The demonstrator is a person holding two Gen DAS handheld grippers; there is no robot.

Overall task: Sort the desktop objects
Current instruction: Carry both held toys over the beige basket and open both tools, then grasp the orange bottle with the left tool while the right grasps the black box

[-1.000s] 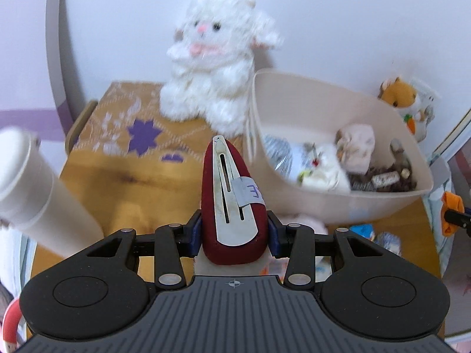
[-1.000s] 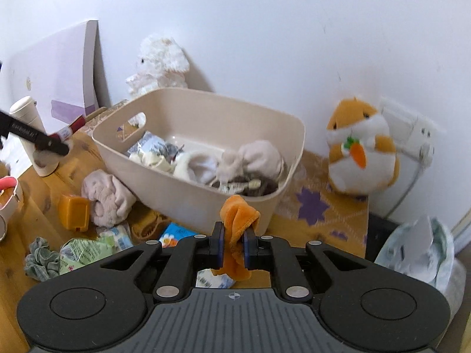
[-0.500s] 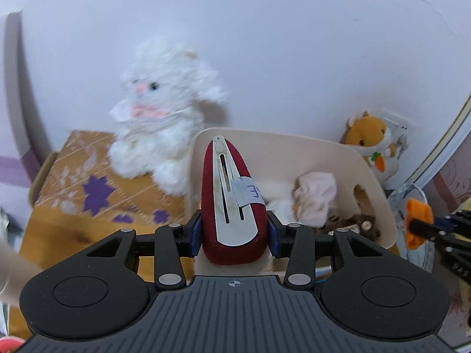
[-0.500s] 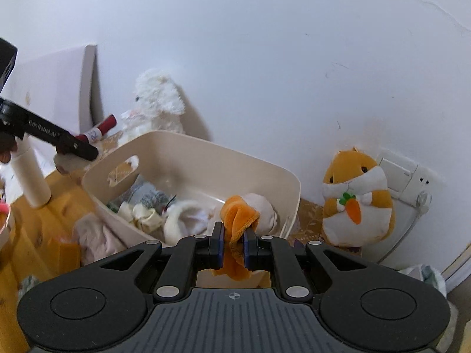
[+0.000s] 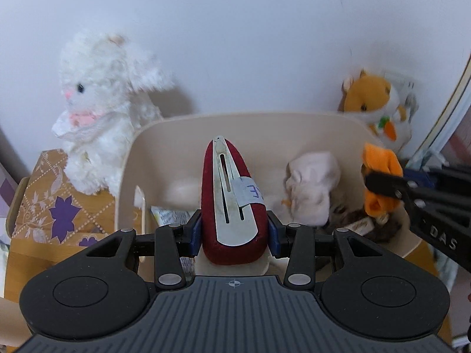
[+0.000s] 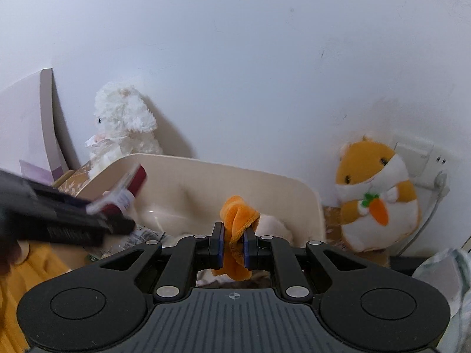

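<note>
My left gripper [image 5: 234, 231] is shut on a dark red hair clip [image 5: 232, 200] with a silver metal strip and a small paper label. It hangs over the beige plastic bin [image 5: 244, 123]. My right gripper [image 6: 234, 245] is shut on a small orange cloth [image 6: 238, 214], also above the bin [image 6: 235, 173]. In the left wrist view the right gripper [image 5: 382, 184] with the orange cloth [image 5: 379, 158] reaches over the bin's right side. In the right wrist view the left gripper [image 6: 112, 206] with the red clip [image 6: 138, 178] comes in over the bin's left side.
The bin holds a pale cloth bundle [image 5: 312, 188], a packet and dark bits. A white plush lamb [image 5: 100, 111] sits at the bin's left on a patterned box [image 5: 47, 200]. An orange hamster plush [image 6: 376, 197] stands at the right by a wall socket [image 6: 424, 158].
Both grippers have moved from beside the bin to over it, each keeping its hold. The white cup and the loose desk items have left view.
</note>
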